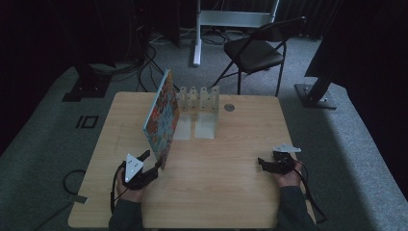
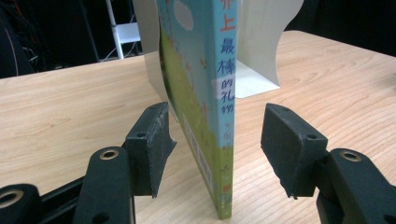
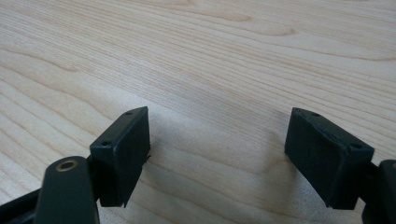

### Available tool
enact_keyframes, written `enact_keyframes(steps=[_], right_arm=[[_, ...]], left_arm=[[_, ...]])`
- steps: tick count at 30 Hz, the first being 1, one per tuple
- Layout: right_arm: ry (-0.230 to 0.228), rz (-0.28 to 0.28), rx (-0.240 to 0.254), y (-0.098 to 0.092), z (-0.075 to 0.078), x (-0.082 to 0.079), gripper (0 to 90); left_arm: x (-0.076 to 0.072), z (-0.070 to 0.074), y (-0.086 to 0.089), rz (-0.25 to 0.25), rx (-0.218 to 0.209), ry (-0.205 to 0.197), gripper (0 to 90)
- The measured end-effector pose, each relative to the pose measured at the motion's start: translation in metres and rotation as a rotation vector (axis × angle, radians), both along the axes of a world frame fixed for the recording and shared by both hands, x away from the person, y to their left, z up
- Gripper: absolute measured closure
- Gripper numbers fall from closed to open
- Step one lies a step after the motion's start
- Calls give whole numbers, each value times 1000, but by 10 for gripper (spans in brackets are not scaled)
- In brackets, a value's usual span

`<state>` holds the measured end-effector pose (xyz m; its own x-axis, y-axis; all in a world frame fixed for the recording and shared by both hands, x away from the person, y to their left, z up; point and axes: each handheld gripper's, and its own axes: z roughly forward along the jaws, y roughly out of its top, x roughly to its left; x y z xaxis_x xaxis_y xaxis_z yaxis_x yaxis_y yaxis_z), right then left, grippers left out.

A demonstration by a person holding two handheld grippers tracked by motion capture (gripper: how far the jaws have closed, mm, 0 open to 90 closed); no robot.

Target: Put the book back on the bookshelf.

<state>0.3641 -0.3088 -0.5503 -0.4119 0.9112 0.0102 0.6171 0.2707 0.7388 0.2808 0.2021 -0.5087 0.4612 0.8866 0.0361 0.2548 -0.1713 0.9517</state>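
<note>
A: The left gripper [image 2: 215, 149] sits with its jaws spread either side of a picture book [image 2: 205, 93], the pads clear of both covers

B: And the book itself?

A: It stands on its lower edge on the wooden table [image 1: 231, 192], spine toward the left gripper, right between the jaws. In the high view the book [image 1: 161, 118] tilts a little, its top leaning away from the gripper [image 1: 150, 162], and its far end is at a white book rack [image 1: 198, 108] beyond

B: Is the rack touching it?

A: The book's far end appears to meet the rack's nearest divider; the exact contact cannot be made out. In the left gripper view a white bookend plate [image 2: 261, 51] rises just behind the spine

B: What about the other hand?

A: The right gripper [image 1: 265, 163] rests low over the table at the person's right, well apart from the book. Its jaws stand wide with bare wood [image 3: 215, 93] between them, nothing in the gap

B: Anything past the table?

A: A black folding chair [image 1: 257, 50] on grey carpet, far beyond both grippers
</note>
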Motion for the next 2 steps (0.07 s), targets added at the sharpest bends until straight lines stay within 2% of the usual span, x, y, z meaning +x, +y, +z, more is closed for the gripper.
enact_keyframes(steps=[2], right_arm=[[0,0,0,0,0,0,220]], left_arm=[[-1,0,0,2,6,-3,426]])
